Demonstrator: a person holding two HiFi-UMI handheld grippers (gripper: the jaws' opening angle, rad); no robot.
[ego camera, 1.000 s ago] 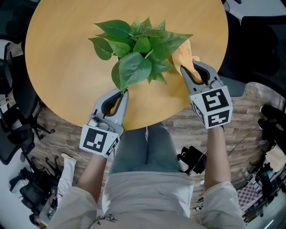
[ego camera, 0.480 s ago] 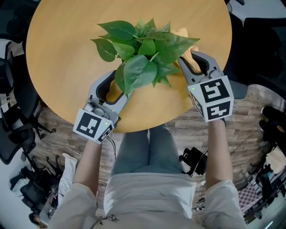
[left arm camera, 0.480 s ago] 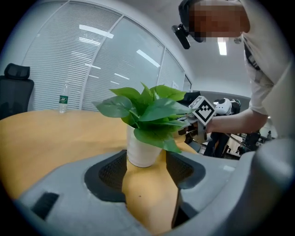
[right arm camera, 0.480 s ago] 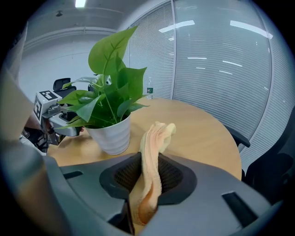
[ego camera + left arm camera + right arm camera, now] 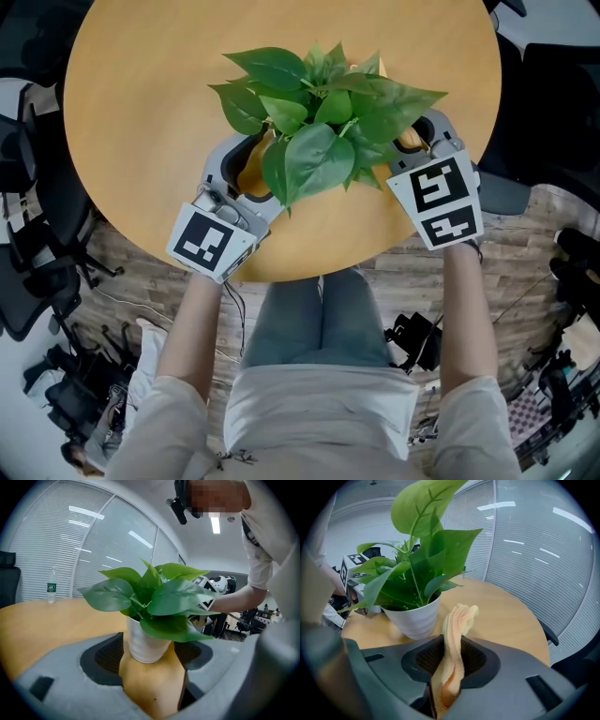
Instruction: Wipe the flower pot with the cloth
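Note:
A leafy green plant (image 5: pixel 323 122) in a white ribbed pot (image 5: pixel 146 644) stands on the round wooden table (image 5: pixel 141 94). In the head view the leaves hide the pot. My left gripper (image 5: pixel 251 171) is at the plant's left. Its jaws are opening, and the pot's base sits between their tips (image 5: pixel 151 652) without being squeezed. My right gripper (image 5: pixel 418 142) is at the plant's right, shut on a peach-coloured cloth (image 5: pixel 457 630). The cloth stands up out of the jaws (image 5: pixel 449 656), just right of the pot (image 5: pixel 415 618) and apart from it.
The table's near edge (image 5: pixel 309 267) runs just behind both grippers, above the person's knees. A water bottle (image 5: pixel 51 592) stands at the table's far side. Dark office chairs (image 5: pixel 28 244) and cables crowd the floor on both sides.
Both grippers moved forward over the table to the plant. The left gripper's jaws went from shut to wide and now flank the pot. The right one still grips the cloth.

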